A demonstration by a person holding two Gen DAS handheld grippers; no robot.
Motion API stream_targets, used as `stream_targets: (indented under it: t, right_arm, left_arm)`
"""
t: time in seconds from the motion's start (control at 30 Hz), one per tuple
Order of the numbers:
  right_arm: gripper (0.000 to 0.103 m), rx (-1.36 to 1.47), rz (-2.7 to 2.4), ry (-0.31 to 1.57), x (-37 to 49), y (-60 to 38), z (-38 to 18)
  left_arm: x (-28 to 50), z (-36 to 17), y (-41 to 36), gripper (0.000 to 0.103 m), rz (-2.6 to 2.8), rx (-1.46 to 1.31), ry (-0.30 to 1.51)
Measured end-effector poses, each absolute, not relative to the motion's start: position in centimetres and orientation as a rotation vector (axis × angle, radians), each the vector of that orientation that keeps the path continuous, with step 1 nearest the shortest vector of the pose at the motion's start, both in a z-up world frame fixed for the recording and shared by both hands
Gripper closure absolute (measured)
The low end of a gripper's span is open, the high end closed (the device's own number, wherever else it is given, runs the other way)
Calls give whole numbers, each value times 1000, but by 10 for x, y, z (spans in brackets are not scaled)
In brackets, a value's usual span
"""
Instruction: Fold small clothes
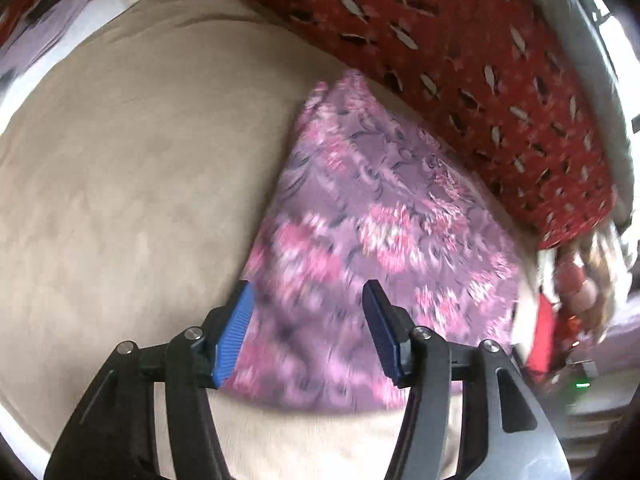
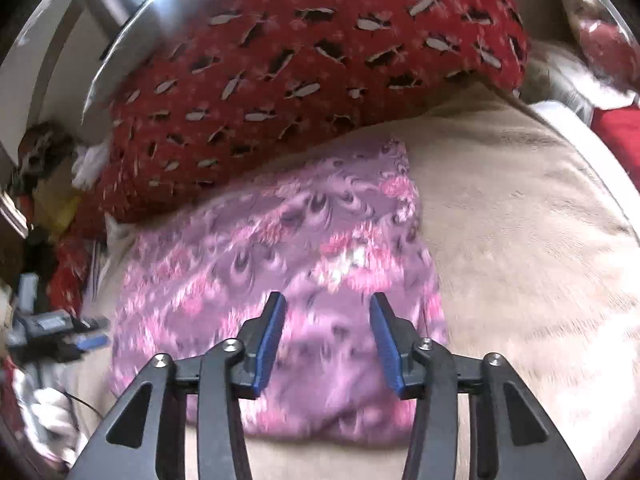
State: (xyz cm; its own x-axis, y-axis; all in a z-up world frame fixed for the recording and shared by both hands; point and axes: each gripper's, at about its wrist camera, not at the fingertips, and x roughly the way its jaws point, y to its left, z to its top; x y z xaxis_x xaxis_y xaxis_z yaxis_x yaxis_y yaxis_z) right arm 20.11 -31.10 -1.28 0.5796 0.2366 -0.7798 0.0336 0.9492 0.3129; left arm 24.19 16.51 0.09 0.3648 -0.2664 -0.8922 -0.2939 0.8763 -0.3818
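Both wrist cams close, angled down; shared: purple cloth [image 1: 372, 216] [image 2: 280, 264], red pillow [image 1: 460, 60] [image 2: 300, 72].

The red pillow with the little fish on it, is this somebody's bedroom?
Probably a bedroom. The red pillow lies at the head of a soft beige blanket like a made bed, and the purple flowery cloth is spread on it for folding.

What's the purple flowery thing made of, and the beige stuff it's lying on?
The purple cloth looks like thin, smooth printed fabric, maybe cotton or polyester: it lies flat with soft creases. The beige blanket looks fuzzy, probably fleece: its matte surface shows a brushed nap.
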Motion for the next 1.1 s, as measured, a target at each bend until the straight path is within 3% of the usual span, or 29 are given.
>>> stream_targets:
  t: [0.07,0.37,0.87,1.03,1.07,1.1]
  right_arm:
    - [41,235,83,1046,204,-300,-35]
    - [40,192,91,995,171,-274,-18]
    - [40,140,129,827,173,-233,2]
    - [40,116,201,862,199,-205,-5]
    - [40,114,208,865,202,-200,-8]
    - [41,115,212,878,208,-195,-13]
  left_arm:
    - [224,-3,176,48,8,-621,1234]
    - [174,-66,175,48,-49,-1026,1316]
    - [217,-77,175,47,-34,-1198,1207]
    - [221,-70,168,48,-20,-1124,1200]
    - [222,-68,165,62,-19,-1098,1201]
    - [225,-67,160,87,-38,-1072,1210]
